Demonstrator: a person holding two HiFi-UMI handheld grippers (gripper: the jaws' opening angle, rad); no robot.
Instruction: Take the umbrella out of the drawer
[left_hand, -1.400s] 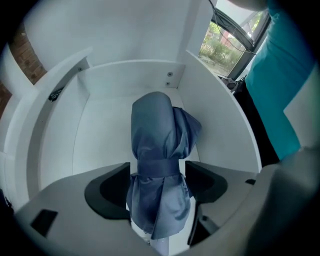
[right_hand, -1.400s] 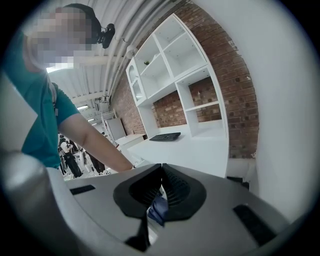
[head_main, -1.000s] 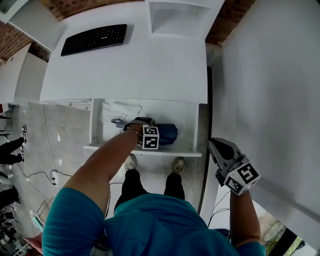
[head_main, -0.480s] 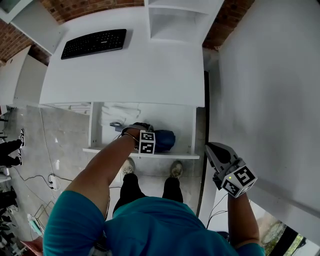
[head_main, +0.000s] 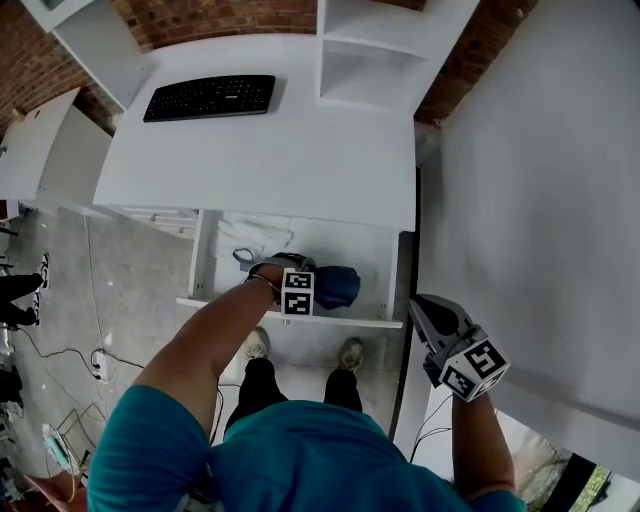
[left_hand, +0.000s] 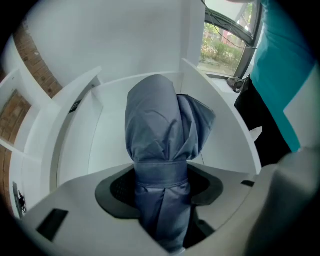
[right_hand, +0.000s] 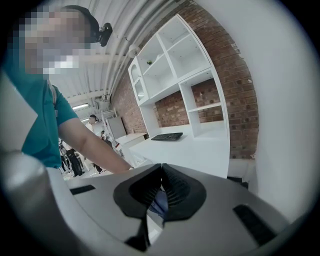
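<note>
- Just closed left gripper (left_hand: 161, 176) onto blue umbrella (left_hand: 152, 120) (at its strap), mid-frame.
- Found right gripper (right_hand: 161, 172) pinched together, empty.
- Likely needed a straight lift, clear of drawer (head_main: 330, 322) walls.

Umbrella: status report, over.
Left gripper shut on umbrella, jaws just closed further. Right gripper shut, empty. Umbrella over the open drawer, not yet clear. Nothing blocking the lift.

Part of the umbrella (head_main: 338, 285) hidden beneath the left gripper (head_main: 288, 272), head view.

Teal shirt (head_main: 300, 455), grey right gripper (head_main: 424, 308)
</note>
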